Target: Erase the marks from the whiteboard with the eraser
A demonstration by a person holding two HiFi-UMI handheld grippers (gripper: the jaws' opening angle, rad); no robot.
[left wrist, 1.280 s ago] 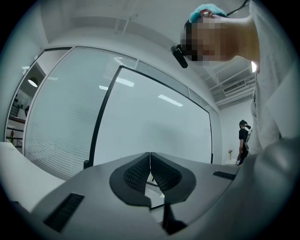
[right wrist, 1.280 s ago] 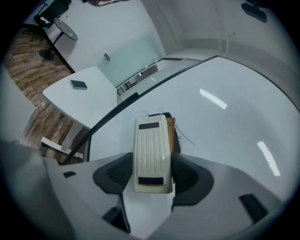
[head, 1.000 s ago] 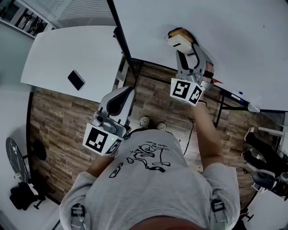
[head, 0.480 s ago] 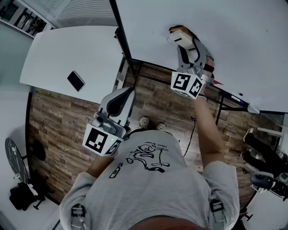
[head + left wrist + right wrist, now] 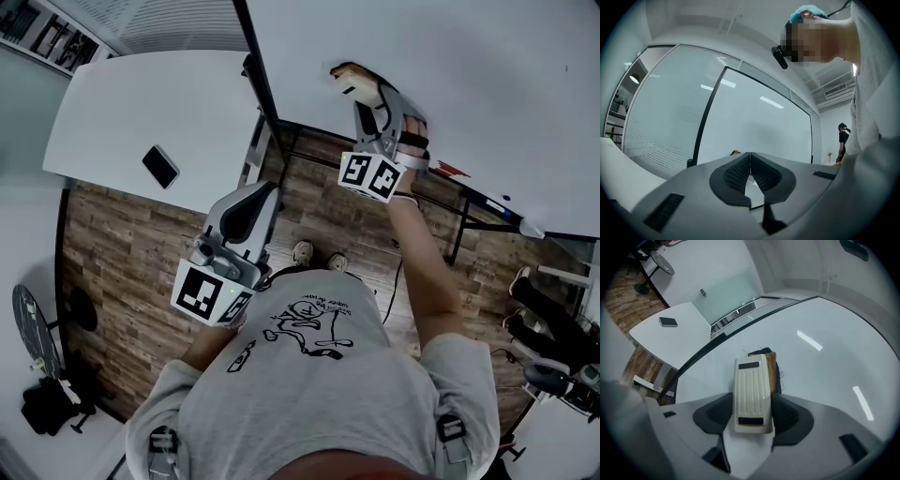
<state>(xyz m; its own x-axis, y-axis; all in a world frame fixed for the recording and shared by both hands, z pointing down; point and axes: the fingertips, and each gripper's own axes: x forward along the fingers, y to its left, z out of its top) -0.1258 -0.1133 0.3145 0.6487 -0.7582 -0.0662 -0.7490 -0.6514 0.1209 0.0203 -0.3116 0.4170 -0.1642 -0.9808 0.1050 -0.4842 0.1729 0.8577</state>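
A cream ribbed eraser (image 5: 751, 392) with a brown felt pad sits between the jaws of my right gripper (image 5: 751, 414), which is shut on it. The felt side is pressed flat against the whiteboard (image 5: 825, 366). In the head view the eraser (image 5: 353, 80) touches the whiteboard (image 5: 450, 84) near its lower left part, with the right gripper (image 5: 370, 108) behind it. No marks show on the board around it. My left gripper (image 5: 246, 214) hangs low by my body, away from the board, its jaws pressed together with nothing between them (image 5: 750, 171).
A white table (image 5: 155, 117) with a dark phone (image 5: 160, 166) stands left of the board's black frame (image 5: 262, 80). Markers lie on the board's tray (image 5: 487, 199). Wooden floor is below; a second person's legs (image 5: 548, 314) are at the right.
My right gripper has slid the eraser leftward and a little down along the whiteboard, toward its left frame. The left gripper has stayed put.
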